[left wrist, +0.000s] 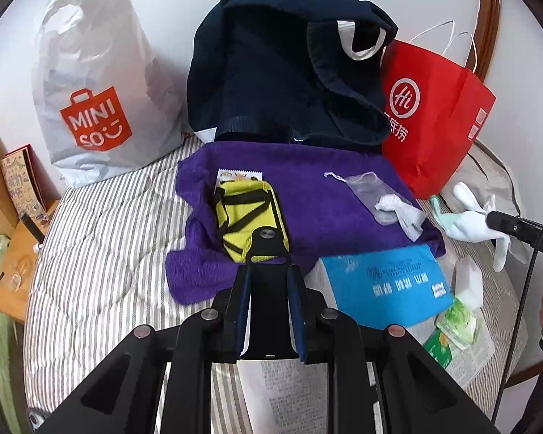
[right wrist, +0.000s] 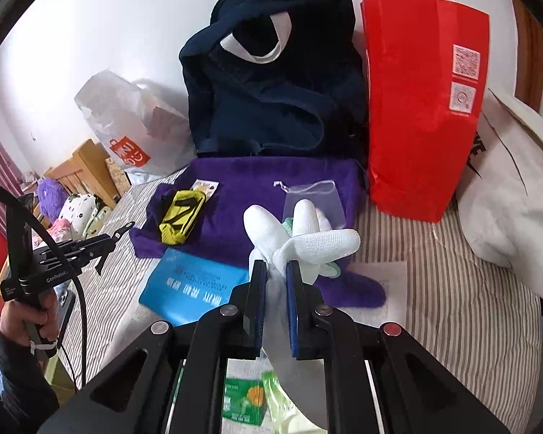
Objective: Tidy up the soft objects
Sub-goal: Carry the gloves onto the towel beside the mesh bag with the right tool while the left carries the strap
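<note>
My right gripper [right wrist: 276,267] is shut on a white knit glove [right wrist: 304,242] and holds it above the purple towel [right wrist: 257,181]; the glove also shows in the left wrist view [left wrist: 474,220]. My left gripper [left wrist: 268,271] is shut on a black clip piece [left wrist: 266,246], held over the yellow pouch [left wrist: 248,224] with black straps on the purple towel [left wrist: 307,195]. A clear drawstring pouch [left wrist: 365,188] and a white sock [left wrist: 402,213] lie on the towel. A navy backpack [left wrist: 286,72] stands open behind it.
A red paper bag [left wrist: 434,115] stands right of the backpack, a white Miniso bag [left wrist: 90,90] to its left. A blue packet [left wrist: 383,285], green wrappers [left wrist: 456,322] and papers lie on the striped bed [left wrist: 101,253]. A white tote [right wrist: 514,195] lies at the right.
</note>
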The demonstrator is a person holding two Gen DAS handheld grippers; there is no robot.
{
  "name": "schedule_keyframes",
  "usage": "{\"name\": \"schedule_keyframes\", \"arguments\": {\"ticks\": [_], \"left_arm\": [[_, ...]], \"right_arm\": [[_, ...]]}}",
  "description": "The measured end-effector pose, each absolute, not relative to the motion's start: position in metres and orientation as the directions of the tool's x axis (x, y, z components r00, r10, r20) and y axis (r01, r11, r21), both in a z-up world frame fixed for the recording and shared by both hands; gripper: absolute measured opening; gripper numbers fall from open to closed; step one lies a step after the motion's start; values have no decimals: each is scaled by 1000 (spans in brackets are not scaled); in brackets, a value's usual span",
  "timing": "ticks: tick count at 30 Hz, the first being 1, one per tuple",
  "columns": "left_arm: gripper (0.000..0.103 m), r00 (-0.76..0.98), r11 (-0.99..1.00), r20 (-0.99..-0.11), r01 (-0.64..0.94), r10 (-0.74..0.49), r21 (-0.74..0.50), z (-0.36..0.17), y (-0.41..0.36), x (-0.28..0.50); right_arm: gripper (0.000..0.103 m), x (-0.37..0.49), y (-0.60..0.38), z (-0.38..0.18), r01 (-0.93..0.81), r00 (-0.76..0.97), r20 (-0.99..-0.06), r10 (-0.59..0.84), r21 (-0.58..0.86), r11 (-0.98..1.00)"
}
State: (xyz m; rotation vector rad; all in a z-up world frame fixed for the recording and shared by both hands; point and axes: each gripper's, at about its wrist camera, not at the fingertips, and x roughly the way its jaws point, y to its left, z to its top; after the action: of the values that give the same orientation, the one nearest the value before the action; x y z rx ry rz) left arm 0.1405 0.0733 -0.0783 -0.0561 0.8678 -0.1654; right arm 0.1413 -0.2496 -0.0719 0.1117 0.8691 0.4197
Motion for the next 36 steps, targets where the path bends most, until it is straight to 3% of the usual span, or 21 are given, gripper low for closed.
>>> {"name": "schedule_keyframes", "arguments": {"ticks": [17, 31, 36], "left_arm": [[20, 631, 981, -752, 142, -192, -131, -77, 68, 205], [20, 604, 976, -767, 157, -216, -151, -96, 63, 242], [20, 595, 974, -771, 166, -226, -157, -102, 60, 250]], "right_arm": [[11, 218, -215, -76, -341, 549, -713, 436, 286, 896], [11, 270, -171, -147, -360, 374, -810, 451, 321, 876], [26, 270, -174, -153, -360, 364, -828, 427, 298, 884]]}}
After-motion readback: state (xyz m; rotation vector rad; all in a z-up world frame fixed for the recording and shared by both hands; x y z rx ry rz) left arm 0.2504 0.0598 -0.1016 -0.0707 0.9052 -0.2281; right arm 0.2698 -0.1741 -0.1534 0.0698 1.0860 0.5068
